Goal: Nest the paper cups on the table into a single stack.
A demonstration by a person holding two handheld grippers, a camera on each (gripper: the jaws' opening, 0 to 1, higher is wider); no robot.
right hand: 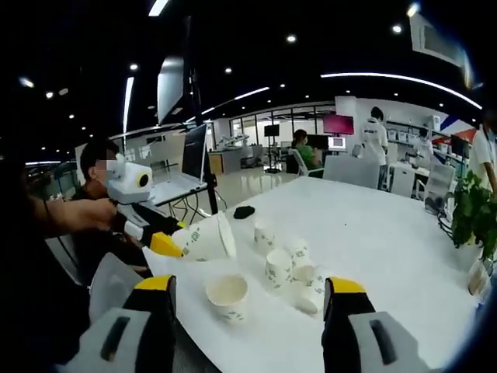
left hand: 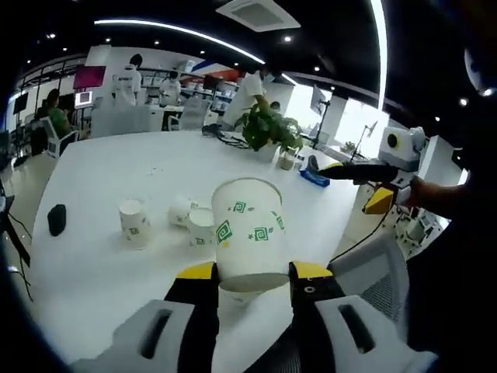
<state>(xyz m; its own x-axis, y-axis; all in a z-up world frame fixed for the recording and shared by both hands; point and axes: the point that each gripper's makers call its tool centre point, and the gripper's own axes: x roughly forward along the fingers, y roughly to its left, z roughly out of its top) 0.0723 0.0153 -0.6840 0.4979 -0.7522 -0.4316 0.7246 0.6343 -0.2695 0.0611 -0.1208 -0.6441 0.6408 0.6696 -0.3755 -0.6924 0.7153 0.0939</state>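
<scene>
**One cup lifted, the rest waiting on the white table**

The left gripper has its yellow-tipped jaws clamped on the base of a paper cup, white with green square swirls. In the right gripper view the same cup hangs tilted on its side above the table edge, its mouth turned toward the loose cups; nothing can be seen inside it.

The right gripper holds nothing, its jaws spread wide apart. Between them stands an upright cup near the table edge, its pale inside showing bare. Just beyond it is a cluster of cups, some upright and at least one lying over, touching or nearly so. A single cup stands a little apart behind them.

From the left gripper view, one cup stands alone and two more sit together beyond the held one.

Farther out on the white table lies a small black object, and a potted plant stands at the far side.
</scene>
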